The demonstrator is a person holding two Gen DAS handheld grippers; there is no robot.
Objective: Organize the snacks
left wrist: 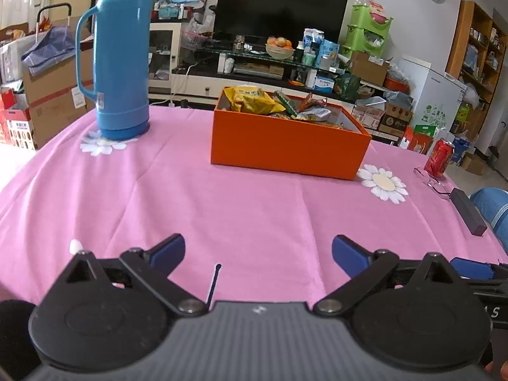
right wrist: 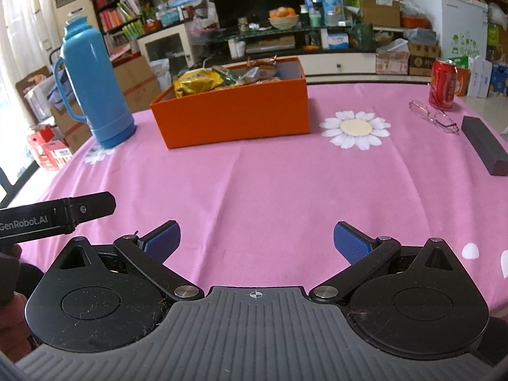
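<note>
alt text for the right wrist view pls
An open, empty gripper hovers over a pink tablecloth. Beyond it an orange box holds snacks, with a blue thermos left and a red can right.

A table under a pink cloth (right wrist: 254, 174) printed with white daisies carries an orange box (right wrist: 235, 117) of snacks, a blue flask (right wrist: 95, 89) to its left, and on the right a red can (right wrist: 443, 84), glasses (right wrist: 433, 116) and a dark bar (right wrist: 484, 146) near the edge.
</note>
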